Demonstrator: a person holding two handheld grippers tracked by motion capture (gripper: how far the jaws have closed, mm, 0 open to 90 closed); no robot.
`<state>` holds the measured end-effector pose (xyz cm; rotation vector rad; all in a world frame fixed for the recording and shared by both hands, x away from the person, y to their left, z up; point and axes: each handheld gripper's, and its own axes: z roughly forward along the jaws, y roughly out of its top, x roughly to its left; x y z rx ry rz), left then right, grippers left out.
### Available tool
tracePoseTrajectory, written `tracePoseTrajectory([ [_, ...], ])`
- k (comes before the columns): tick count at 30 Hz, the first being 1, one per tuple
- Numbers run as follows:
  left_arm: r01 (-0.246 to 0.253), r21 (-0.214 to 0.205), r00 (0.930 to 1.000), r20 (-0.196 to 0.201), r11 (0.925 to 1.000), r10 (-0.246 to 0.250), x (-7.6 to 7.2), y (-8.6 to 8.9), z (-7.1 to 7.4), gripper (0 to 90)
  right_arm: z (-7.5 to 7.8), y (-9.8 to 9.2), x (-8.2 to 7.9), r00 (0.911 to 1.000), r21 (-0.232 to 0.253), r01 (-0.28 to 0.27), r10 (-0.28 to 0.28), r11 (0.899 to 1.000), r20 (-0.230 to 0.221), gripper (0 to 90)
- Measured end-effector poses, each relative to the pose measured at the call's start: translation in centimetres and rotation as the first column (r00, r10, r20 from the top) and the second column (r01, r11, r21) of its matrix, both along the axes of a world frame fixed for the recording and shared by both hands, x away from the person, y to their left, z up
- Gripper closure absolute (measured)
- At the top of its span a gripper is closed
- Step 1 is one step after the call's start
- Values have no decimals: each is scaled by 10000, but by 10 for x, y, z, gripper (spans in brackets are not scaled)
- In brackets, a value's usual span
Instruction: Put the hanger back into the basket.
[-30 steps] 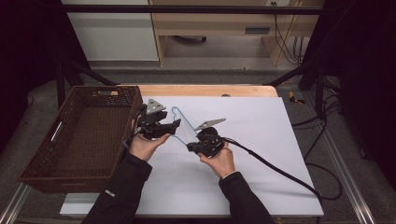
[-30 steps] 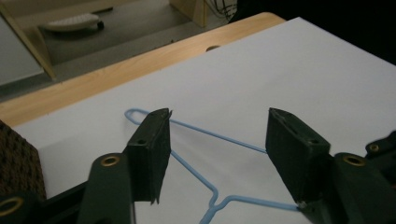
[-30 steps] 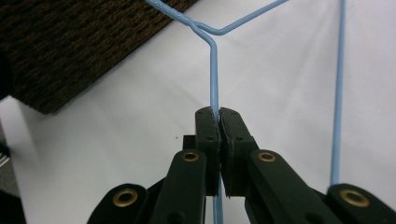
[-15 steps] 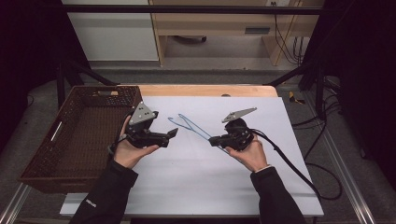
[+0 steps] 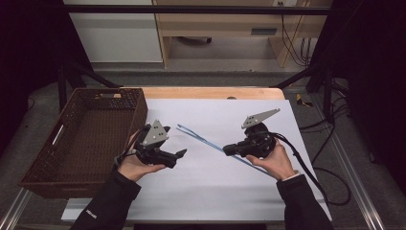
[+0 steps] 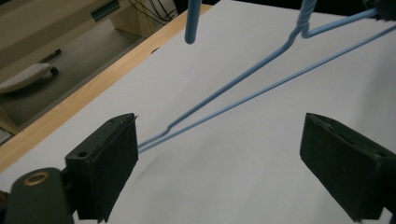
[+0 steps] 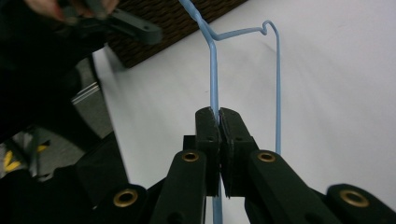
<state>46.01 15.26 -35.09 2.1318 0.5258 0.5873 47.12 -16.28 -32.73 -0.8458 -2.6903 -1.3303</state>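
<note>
The right gripper (image 5: 229,149) has its jaws clamped on one wire of a thin light-blue wire clothes hanger (image 5: 203,139), holding it tilted above the white paper-covered surface (image 5: 210,191); in the right gripper view the wire (image 7: 214,74) runs straight out from between the pressed-together pads. The left gripper (image 5: 181,153) sits just left of the hanger, apart from it, and its jaws have just been opening: they stand wide with nothing between them, the hanger's corner (image 6: 159,135) lying beyond them. A dark brown woven basket (image 5: 72,143) stands at the surface's left edge.
</note>
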Motion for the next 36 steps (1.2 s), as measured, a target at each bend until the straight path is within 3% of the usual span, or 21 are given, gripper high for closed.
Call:
tracePoseTrajectory([
  [4,279,277,9992,275,9992,-286,-5,-4,-7,165,-2,-2,-5,9990,233,-343,349,9991,-274,878],
  [5,377,603,9978,516,9975,-408,-8,-6,-11,181,-3,-5,-7,9979,385,-490,506,9981,-414,878],
  [8,527,1048,9946,834,9931,-616,-13,-9,-18,237,-6,-9,-9,9950,590,-663,704,9961,-704,878],
  [12,691,1484,9912,1015,9865,-847,-15,-14,-26,319,-9,-13,-13,9938,695,-745,798,9948,-769,878],
  [13,801,1828,9878,1172,9799,-1026,-17,-19,-30,332,-10,-13,-14,9936,719,-780,835,9944,-767,878],
  [17,923,2295,9792,1554,9689,-1301,-21,-26,-34,432,-12,-13,-15,9913,759,-883,951,9932,-915,878],
  [20,925,2375,9793,1540,9670,-1315,-21,-30,-35,500,-13,-12,-16,9903,801,-931,1007,9924,-962,878],
  [21,950,2636,9756,1672,9599,-1425,-20,-32,-36,526,-14,-11,-17,9892,814,-977,1057,9919,-1011,878],
  [24,981,2747,9745,1687,9565,-1483,-21,-34,-37,572,-15,-10,-17,9882,824,-1048,1131,9911,-1035,878],
  [25,1022,2952,9707,1792,9500,-1601,-21,-37,-39,622,-15,-10,-18,9878,826,-1069,1153,9908,-1043,878],
  [28,1046,3096,9678,1870,9451,-1684,-22,-39,-41,693,-15,-9,-18,9867,892,-1069,1167,9903,-1133,877],
  [30,1032,3280,9622,2061,9390,-1778,-24,-42,-42,739,-16,-10,-19,9853,1008,-1175,1286,9879,-1122,877],
  [33,1002,3280,9580,2230,9393,-1801,-25,-43,-42,806,-16,-10,-19,9833,1056,-1203,1331,9871,-1239,877],
  [36,1020,3450,9554,2273,9331,-1885,-27,-45,-42,831,-17,-11,-18,9827,1116,-1181,1323,9867,-1293,877],
])
